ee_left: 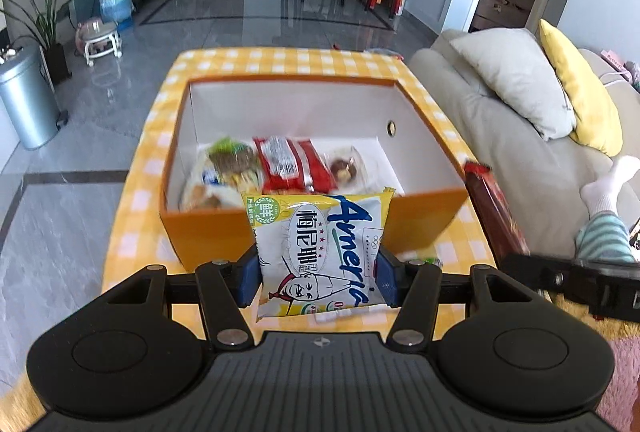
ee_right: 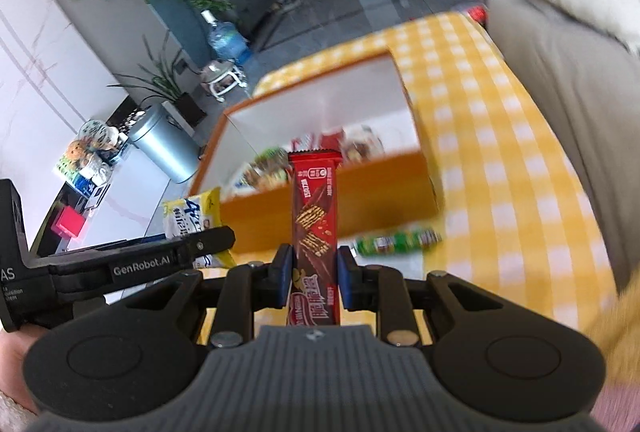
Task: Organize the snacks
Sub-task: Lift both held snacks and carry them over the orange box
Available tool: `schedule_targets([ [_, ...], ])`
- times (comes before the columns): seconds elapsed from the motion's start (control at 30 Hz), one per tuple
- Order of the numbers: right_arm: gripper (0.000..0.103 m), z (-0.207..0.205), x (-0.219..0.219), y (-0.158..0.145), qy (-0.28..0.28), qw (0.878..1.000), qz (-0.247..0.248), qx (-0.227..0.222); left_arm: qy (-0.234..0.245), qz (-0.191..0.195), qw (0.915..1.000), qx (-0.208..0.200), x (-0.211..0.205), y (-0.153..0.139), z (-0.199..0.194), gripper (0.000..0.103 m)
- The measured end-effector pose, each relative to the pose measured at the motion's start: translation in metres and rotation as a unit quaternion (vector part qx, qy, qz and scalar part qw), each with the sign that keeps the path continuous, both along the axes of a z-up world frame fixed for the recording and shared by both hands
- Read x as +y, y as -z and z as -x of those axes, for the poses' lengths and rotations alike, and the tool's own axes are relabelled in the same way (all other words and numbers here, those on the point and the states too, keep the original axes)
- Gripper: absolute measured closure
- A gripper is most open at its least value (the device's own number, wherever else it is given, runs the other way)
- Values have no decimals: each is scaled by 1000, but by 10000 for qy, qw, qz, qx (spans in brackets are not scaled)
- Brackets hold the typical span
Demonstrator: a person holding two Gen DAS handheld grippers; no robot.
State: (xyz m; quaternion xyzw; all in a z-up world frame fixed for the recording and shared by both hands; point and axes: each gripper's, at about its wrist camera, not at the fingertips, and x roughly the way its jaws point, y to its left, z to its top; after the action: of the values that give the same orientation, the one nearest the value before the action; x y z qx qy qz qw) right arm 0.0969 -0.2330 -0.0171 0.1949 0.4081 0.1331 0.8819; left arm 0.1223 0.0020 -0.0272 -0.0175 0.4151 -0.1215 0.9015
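An orange box [ee_left: 208, 228] on a yellow checked table [ee_left: 132, 200] holds several snack packets [ee_left: 292, 164]. Just before its near wall, the left gripper [ee_left: 318, 274] clamps a yellow-and-white bag [ee_left: 320, 252]; the right gripper [ee_right: 314, 274] grips a red wafer bar [ee_right: 314, 216] upright. A green packet [ee_right: 396, 241] lies beside the box.

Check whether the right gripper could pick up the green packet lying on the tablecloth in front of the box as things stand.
Probably not yet. The green packet lies unobstructed ahead, but the right gripper is shut on the red wafer bar, so it would have to drop that first, likely into the orange box.
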Motion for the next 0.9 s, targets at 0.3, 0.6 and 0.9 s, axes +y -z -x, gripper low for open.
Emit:
schedule_targets([
  [0.3,83,-54,24,-23,-364,9977,412,-395,-16,-209,9992,-328,8,-19,-31,39],
  [0.6,83,-111,50,-21,-595,9907,1115,-501,-2,-535,9980,-343,9,-21,-77,39],
  [0.9,83,-164,80,17,-1044,9683,2253,-263,181,-931,9954,134,6,16,-117,39],
])
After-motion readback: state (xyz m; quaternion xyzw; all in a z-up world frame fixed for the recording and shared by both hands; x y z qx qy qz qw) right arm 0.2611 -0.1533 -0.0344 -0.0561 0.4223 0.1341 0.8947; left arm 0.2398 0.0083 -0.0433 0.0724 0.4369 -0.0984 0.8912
